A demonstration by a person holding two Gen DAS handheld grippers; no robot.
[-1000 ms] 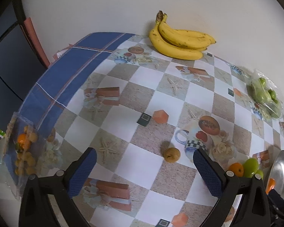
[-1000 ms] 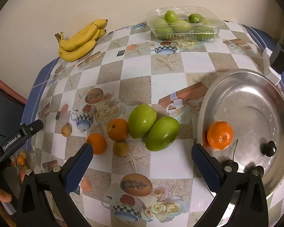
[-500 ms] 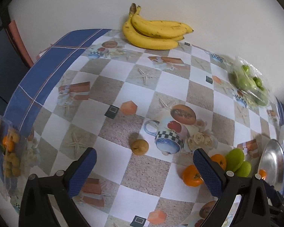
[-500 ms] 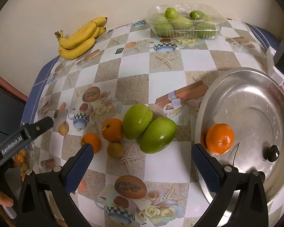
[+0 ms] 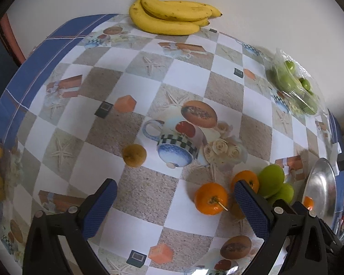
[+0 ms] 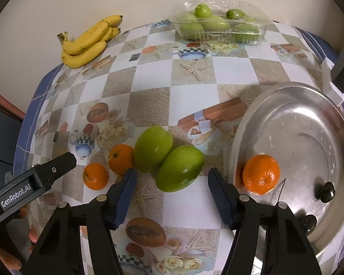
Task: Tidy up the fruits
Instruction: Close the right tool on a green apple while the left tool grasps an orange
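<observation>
**Right jaws closing over a green mango, left jaws wide over the oranges**

My right gripper [image 6: 170, 186] points steeply down, jaws closing. The nearer green mango [image 6: 180, 168] sits between the pads [image 6: 123, 197], which aren't pressing on it. Second green mango [image 6: 153, 152] touches the first on its left. Left of that pair: two oranges [image 6: 121, 159], side by side on the tablecloth [image 6: 190, 91].

My left gripper [image 5: 175, 208] stands wide, gripping nothing. One orange [image 5: 211, 198] lies between its fingers, the other is part hidden behind the right finger. A small brownish fruit [image 5: 134, 155] sits alone, well left of the mangoes.

Right of the mangoes: steel plate [image 6: 309, 114] with one orange [image 6: 261, 174] near its left rim and a small dark round thing [image 6: 326, 191] beside it; can't tell what that is.

Beyond the mangoes, at the wall: a clear plastic tray of green fruit [image 6: 217, 25], and a banana bunch [image 6: 89, 42] further left.
</observation>
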